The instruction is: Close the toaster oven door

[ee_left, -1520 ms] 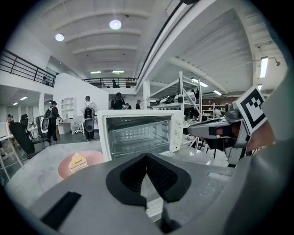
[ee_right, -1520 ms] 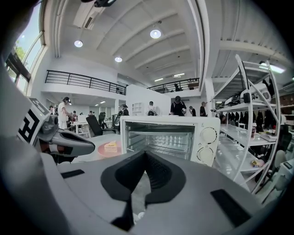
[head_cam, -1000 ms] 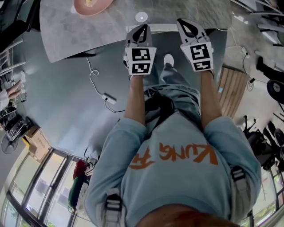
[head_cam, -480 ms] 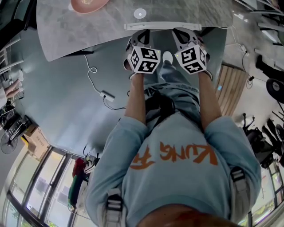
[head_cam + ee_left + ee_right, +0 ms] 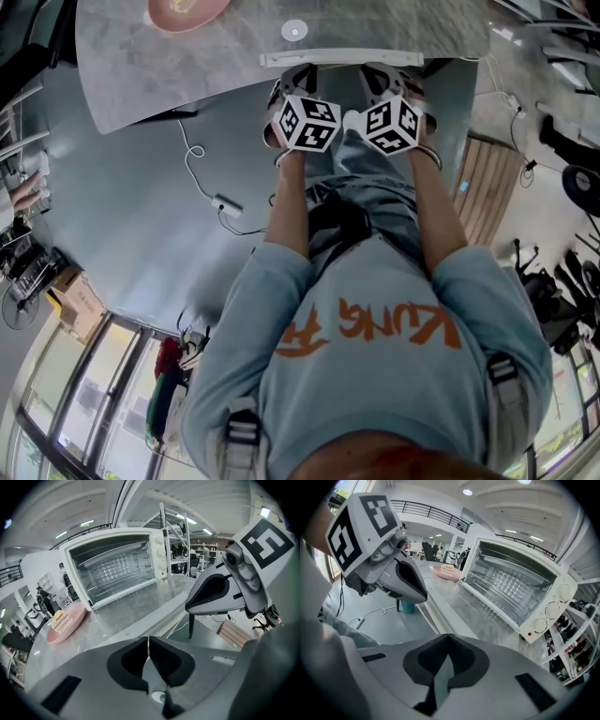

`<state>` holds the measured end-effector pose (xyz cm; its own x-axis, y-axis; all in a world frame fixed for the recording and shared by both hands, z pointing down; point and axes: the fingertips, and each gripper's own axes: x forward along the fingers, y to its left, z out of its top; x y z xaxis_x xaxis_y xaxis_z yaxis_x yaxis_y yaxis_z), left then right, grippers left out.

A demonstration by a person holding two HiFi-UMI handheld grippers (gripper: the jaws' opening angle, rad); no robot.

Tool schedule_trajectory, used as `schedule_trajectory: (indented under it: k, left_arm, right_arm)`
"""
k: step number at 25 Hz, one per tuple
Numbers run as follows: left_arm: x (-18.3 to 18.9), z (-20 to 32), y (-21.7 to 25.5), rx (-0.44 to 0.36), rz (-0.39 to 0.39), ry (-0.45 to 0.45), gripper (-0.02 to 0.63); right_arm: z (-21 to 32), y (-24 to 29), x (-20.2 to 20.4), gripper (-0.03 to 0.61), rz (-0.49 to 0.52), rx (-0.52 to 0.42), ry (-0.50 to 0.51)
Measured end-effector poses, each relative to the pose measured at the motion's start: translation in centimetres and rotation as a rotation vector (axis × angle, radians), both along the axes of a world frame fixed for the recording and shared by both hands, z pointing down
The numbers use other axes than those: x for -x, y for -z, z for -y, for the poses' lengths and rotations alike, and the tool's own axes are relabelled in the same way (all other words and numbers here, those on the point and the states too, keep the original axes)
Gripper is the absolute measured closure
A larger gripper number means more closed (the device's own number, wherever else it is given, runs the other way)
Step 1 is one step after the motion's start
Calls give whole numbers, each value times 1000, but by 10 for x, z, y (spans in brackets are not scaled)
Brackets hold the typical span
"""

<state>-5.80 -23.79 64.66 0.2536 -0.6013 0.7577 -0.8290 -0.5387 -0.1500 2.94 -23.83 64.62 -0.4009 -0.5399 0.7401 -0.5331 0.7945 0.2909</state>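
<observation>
The white toaster oven (image 5: pixel 117 559) (image 5: pixel 520 581) stands on the marble table with its glass door (image 5: pixel 136 603) (image 5: pixel 480 613) folded down flat and the wire rack showing inside. In the head view only the door's white handle bar (image 5: pixel 342 56) shows, at the table's near edge. My left gripper (image 5: pixel 298 80) (image 5: pixel 148 640) and right gripper (image 5: pixel 386 80) (image 5: pixel 449 637) hang side by side just in front of that edge, below the handle. Both are shut, nothing is between the jaws, and neither touches the door.
A pink plate (image 5: pixel 186 11) (image 5: pixel 65 620) (image 5: pixel 447 572) with a piece of food lies on the table left of the oven. A small white disc (image 5: pixel 293 31) lies by the door. A cable with a power strip (image 5: pixel 225 206) runs over the floor. Wooden slats (image 5: pixel 487 187) lie at the right.
Both grippers have sunk from over the door handle to in front of the table's edge. They have rolled inward, so their marker cubes sit closer together. The door has not moved.
</observation>
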Motion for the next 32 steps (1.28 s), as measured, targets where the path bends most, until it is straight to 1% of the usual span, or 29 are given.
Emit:
schedule_trajectory:
  k: [4, 10, 18, 21, 22, 27, 30, 32]
  left_arm:
    - [-2, 0, -3, 2, 8, -1, 612]
    - [-2, 0, 1, -11, 20, -7, 612]
    - [-2, 3, 11, -58, 52, -42, 611]
    - [-1, 5, 18, -83, 76, -61, 608]
    - [-1, 5, 20, -91, 82, -70, 603]
    - [-3, 3, 24, -97, 105, -119, 513]
    - [-4, 3, 28, -108, 138, -145, 488]
    - [-3, 6, 33, -122, 157, -153, 485]
  right_arm:
    - [1, -6, 0, 581, -43, -4, -5]
    - [2, -5, -1, 581, -99, -51, -21]
    - [6, 4, 0, 576, -112, -108, -21]
    - [4, 6, 3, 518, -117, -117, -8]
    - [4, 7, 4, 496, -119, -122, -3]
    - [7, 17, 5, 486, -147, -173, 27]
    - [9, 24, 5, 479, -176, -211, 55]
    - [11, 30, 6, 476, -182, -234, 62]
